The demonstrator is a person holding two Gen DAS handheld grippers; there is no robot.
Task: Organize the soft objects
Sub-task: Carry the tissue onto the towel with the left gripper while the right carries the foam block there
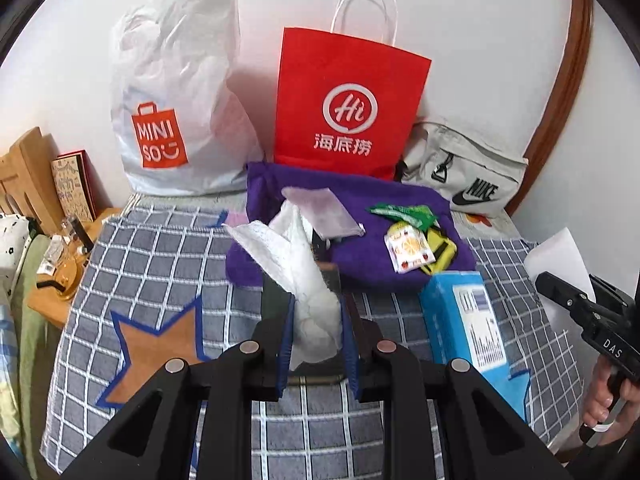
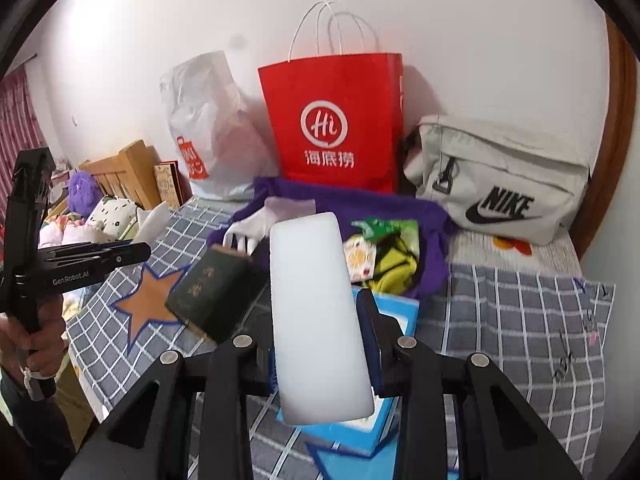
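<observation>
My left gripper (image 1: 314, 304) is shut on a crumpled white cloth (image 1: 300, 264), held above the checked bed cover. My right gripper (image 2: 320, 320) is shut on a white foam slab (image 2: 316, 312) that stands upright between its blue pads; the left finger is hidden behind it. Beyond both lies a purple towel (image 1: 360, 256) carrying snack packets (image 1: 412, 248), a pale lavender cloth (image 1: 324, 212) and a white glove (image 2: 248, 228). The right gripper shows at the right edge of the left wrist view (image 1: 576, 304), a hand under it. The left gripper (image 2: 100, 258) shows at the left of the right wrist view.
A red paper bag (image 1: 348, 108), a white plastic shopping bag (image 1: 180, 120) and a grey Nike bag (image 2: 500, 184) stand against the wall. A blue box (image 1: 460, 320) and a dark green book (image 2: 216, 292) lie on the checked cover (image 1: 160, 264). A wooden shelf (image 1: 28, 172) is at the left.
</observation>
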